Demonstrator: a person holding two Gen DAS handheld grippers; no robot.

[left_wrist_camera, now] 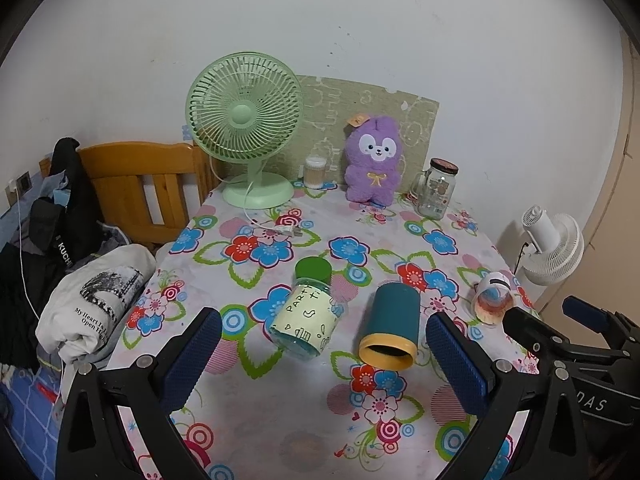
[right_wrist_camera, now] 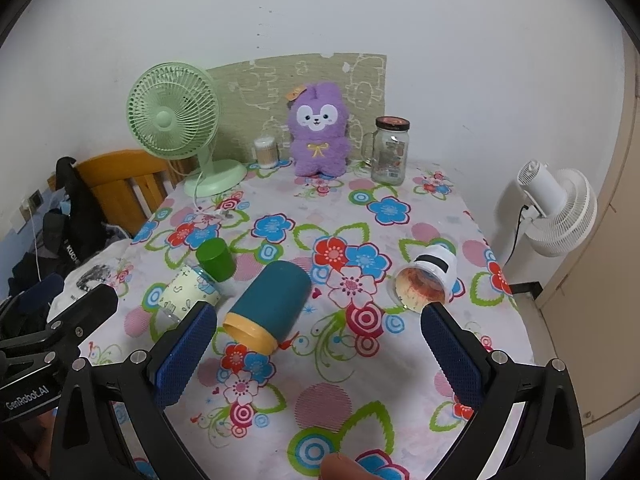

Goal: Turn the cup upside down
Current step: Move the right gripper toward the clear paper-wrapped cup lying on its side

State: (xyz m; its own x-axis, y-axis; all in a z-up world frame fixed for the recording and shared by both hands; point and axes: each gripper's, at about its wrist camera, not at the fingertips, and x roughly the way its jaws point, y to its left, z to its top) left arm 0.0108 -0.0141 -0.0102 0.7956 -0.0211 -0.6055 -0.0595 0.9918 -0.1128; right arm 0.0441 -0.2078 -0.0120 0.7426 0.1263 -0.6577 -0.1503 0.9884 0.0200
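A teal cup with a yellow rim (left_wrist_camera: 391, 326) lies on its side on the floral tablecloth, mouth toward me; it also shows in the right wrist view (right_wrist_camera: 269, 305). A small white cup with a red-stained inside (left_wrist_camera: 491, 298) lies on its side to the right, also in the right wrist view (right_wrist_camera: 425, 282). My left gripper (left_wrist_camera: 324, 364) is open and empty, hovering just in front of the teal cup. My right gripper (right_wrist_camera: 316, 354) is open and empty, its right finger close below the white cup.
A green-capped bottle with a pale label (left_wrist_camera: 307, 310) lies left of the teal cup. A green fan (left_wrist_camera: 245, 128), purple plush (left_wrist_camera: 374, 160), cotton swab tub (left_wrist_camera: 315, 172) and glass jar (left_wrist_camera: 437, 188) stand at the back. Folded clothes (left_wrist_camera: 96, 300) lie left; a white fan (right_wrist_camera: 554, 210) is right.
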